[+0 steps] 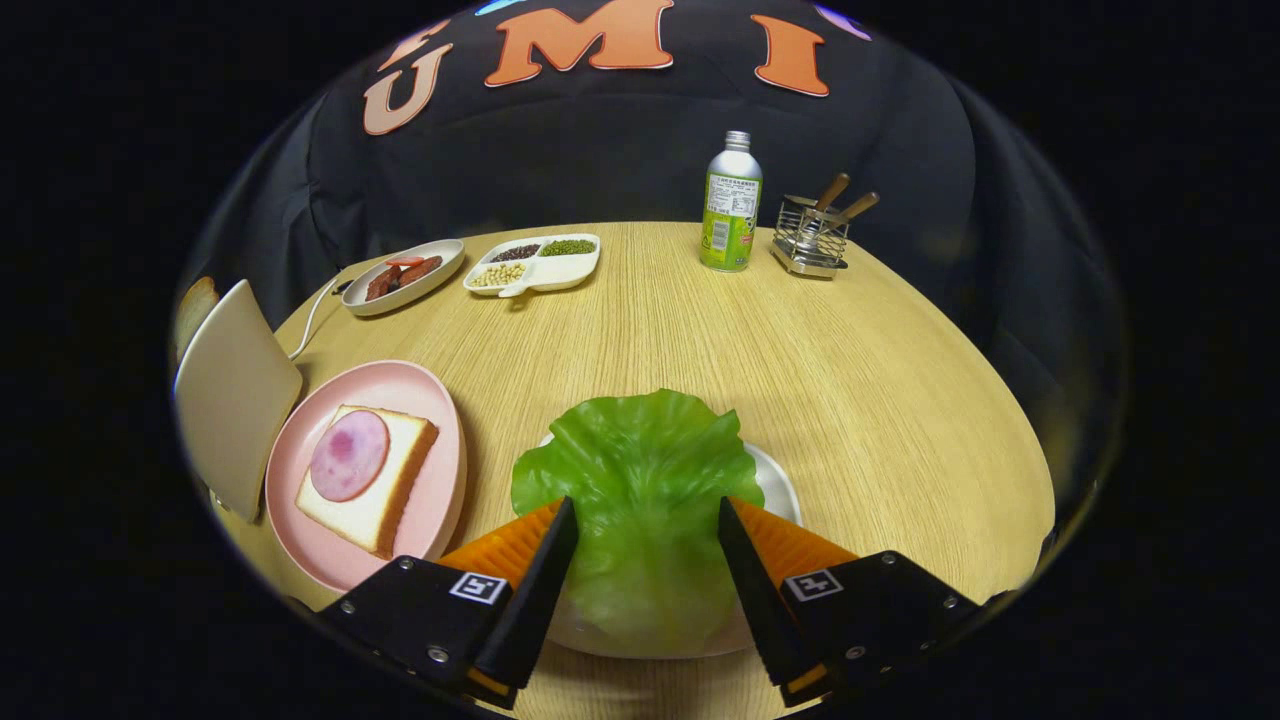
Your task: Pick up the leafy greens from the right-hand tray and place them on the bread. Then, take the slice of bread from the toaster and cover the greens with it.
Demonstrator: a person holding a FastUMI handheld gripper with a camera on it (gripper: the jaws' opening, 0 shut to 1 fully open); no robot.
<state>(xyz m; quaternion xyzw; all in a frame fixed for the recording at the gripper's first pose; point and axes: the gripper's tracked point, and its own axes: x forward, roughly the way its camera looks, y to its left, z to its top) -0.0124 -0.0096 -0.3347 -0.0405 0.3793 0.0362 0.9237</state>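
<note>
Gripper (647, 520) wide open around the leafy greens (640, 480), not gripped yet; bread (385, 490) bare of greens, toaster (232, 395) slice untouched.

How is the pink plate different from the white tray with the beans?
The pink plate is round with one open well; the white tray is long and split into compartments. The pink plate holds bread topped with a slice of ham, near the open gripper; the white tray holds separate piles of beans, far beyond the jaws. Both sit on the wooden table.
</note>
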